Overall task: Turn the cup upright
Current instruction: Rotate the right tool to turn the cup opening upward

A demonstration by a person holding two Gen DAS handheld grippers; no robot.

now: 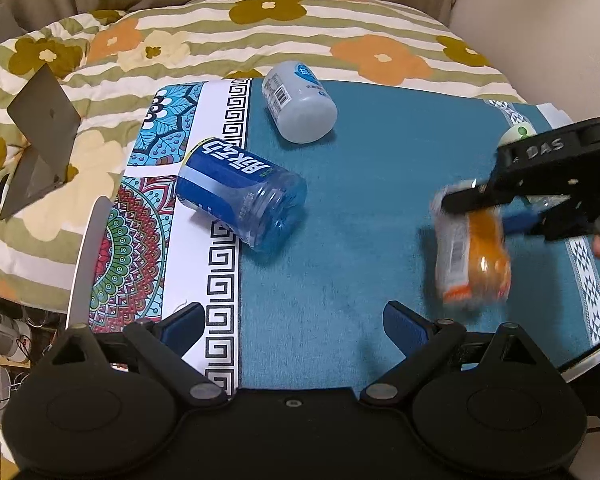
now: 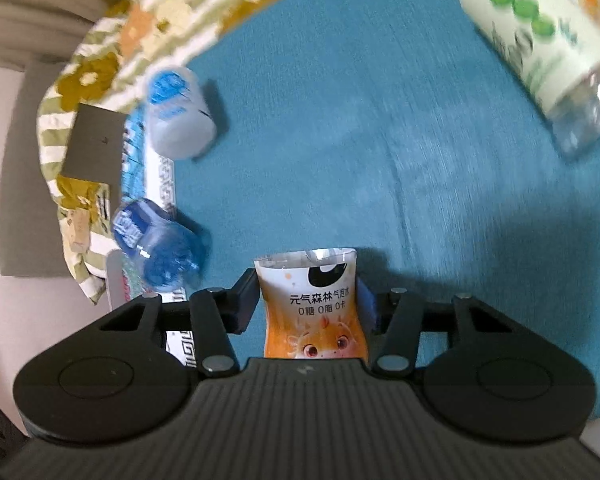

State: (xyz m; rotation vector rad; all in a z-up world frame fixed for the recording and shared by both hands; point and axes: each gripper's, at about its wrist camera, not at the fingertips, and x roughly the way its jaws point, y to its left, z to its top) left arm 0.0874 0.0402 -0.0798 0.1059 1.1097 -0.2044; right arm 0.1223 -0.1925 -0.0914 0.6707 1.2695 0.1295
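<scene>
My right gripper [image 2: 308, 300] is shut on an orange-and-white labelled cup [image 2: 314, 312] and holds it above the blue cloth; it shows blurred and tilted in the left wrist view [image 1: 472, 248], with the right gripper [image 1: 488, 208] around it. My left gripper [image 1: 296, 320] is open and empty above the near edge of the cloth. A blue-labelled cup [image 1: 240, 196] lies on its side on the left; it also shows in the right wrist view [image 2: 156, 244]. A white cup [image 1: 300, 102] lies on its side farther back, also in the right wrist view [image 2: 178, 114].
A green-and-white labelled cup [image 2: 540, 48] lies on its side at the far right of the blue cloth [image 1: 360, 184]. A patterned mat [image 1: 148, 200] is at the cloth's left edge. A flowered quilt [image 1: 220, 36] and a grey laptop [image 1: 40, 140] lie behind.
</scene>
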